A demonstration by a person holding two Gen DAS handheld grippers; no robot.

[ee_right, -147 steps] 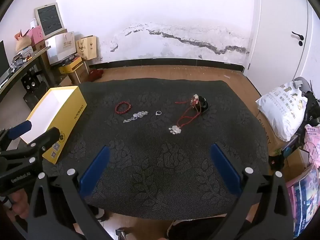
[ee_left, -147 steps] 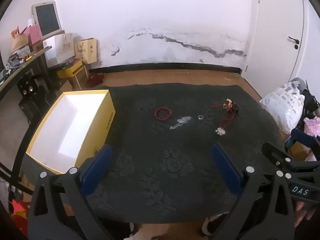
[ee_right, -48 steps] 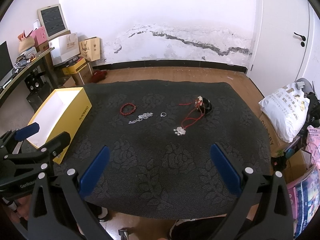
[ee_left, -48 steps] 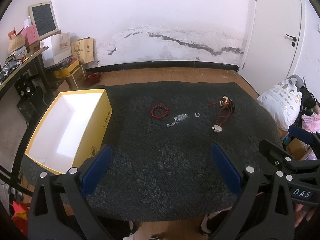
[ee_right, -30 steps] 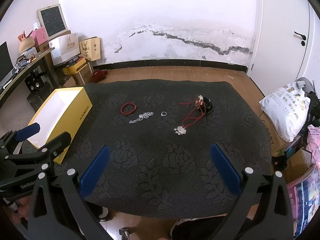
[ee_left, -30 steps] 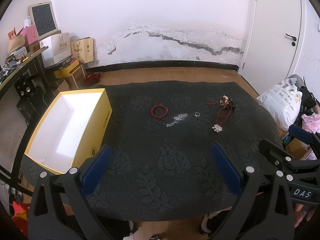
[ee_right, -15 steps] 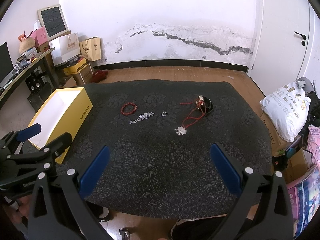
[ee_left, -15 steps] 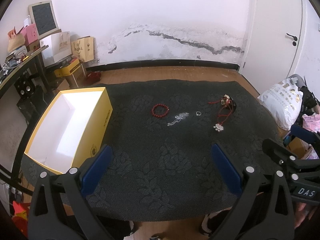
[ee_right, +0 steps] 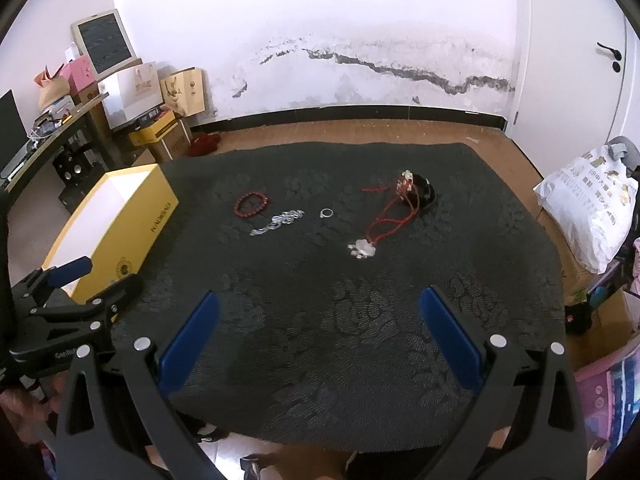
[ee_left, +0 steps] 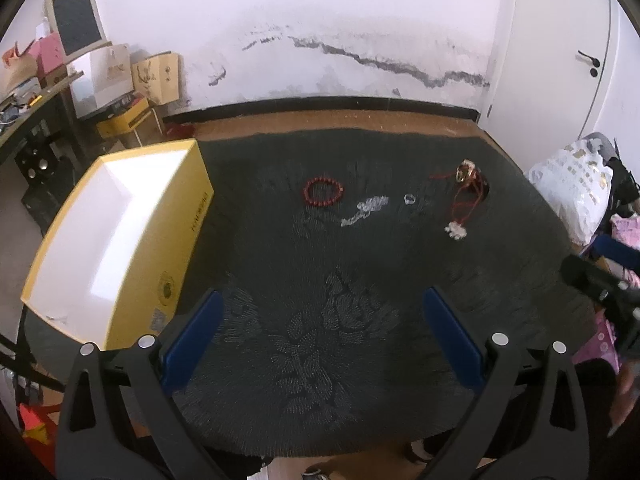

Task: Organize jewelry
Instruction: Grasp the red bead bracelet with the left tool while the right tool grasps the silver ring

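Observation:
On the dark patterned tablecloth (ee_left: pixel 320 280) lie a red bead bracelet (ee_left: pixel 323 191) (ee_right: pixel 251 203), a silver chain (ee_left: pixel 365 210) (ee_right: pixel 278 221), a small ring (ee_left: pixel 409 199) (ee_right: pixel 326 212) and a red cord necklace with a white pendant (ee_left: pixel 464 204) (ee_right: pixel 384 220). An open yellow box (ee_left: pixel 116 236) (ee_right: pixel 108 224) with a white inside stands at the left. My left gripper (ee_left: pixel 320 320) is open over the near edge, empty. My right gripper (ee_right: pixel 318 320) is open too, holding nothing, well short of the jewelry.
A white plastic bag (ee_right: pixel 588 200) sits off the table's right side. Cardboard boxes (ee_right: pixel 160 92) and a desk (ee_right: pixel 48 140) with clutter line the left wall. Wooden floor and a white wall lie beyond the table.
Both grippers have moved forward a little toward the jewelry, which now looks slightly nearer. The left view is motion-blurred. Both stay open and empty.

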